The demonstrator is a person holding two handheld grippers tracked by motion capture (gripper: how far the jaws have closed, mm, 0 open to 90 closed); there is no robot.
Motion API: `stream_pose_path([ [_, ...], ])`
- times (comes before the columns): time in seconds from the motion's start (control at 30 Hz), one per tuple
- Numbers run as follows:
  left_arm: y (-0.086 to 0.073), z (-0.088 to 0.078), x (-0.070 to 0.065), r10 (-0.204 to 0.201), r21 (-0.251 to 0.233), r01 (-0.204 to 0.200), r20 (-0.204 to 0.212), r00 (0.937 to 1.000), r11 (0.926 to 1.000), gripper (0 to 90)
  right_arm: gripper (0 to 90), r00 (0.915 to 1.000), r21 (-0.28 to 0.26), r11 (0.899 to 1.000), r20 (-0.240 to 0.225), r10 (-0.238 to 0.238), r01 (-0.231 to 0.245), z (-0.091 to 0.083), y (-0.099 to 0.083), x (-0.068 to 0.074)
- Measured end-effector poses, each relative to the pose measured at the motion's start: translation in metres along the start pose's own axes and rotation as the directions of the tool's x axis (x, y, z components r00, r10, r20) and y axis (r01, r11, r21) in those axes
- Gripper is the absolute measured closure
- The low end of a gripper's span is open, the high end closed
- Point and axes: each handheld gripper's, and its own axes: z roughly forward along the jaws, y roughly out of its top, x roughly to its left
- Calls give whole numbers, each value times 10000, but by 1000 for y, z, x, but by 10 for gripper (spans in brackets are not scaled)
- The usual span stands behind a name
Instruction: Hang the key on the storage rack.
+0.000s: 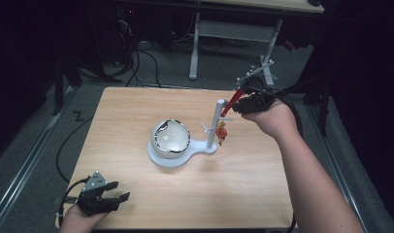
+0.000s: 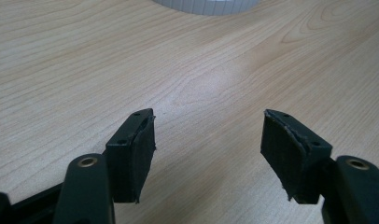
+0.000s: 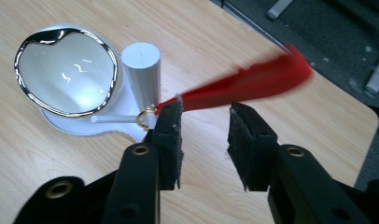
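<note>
table (image 1: 137, 194): matt pale wood | bowl (image 3: 61, 70): glossy white, chrome-like rim | fingers (image 2: 136, 158): matt black

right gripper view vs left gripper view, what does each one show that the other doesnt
Only the right gripper view: the white bowl with its shiny rim, the white post with a gold ring on a side peg, a blurred red ribbon, and the right gripper, open, with the ribbon beyond its jaws.

Only the left gripper view: the left gripper, open over bare wood.

Both: the wooden table and the white stand base, just a sliver in the left gripper view.
</note>
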Motion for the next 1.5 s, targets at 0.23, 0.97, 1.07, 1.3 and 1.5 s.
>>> stream_pose_path([
  [0.23,4,8,-1,25,109,-25,44,10000,9999,358,640,9999,50,9999,-26,117,-117,-10,-12,-11],
  [0.97,0,3,-2,54,-112,-55,-135,9999,9999,359,593,9979,-473,9974,312,562,-547,3,-66,-11],
  [1.07,1,5,-2,53,-71,-54,-132,9999,10000,359,555,9971,-634,9957,305,696,-675,11,-79,-8],
  [1.3,10,17,-4,204,24,-204,61,9998,9998,359,477,9893,-1323,9818,342,1421,-1364,36,-125,3],
  [1.5,23,34,-5,496,34,-496,173,9986,9988,359,415,9764,-1523,9681,546,2092,-1989,65,-182,16],
])
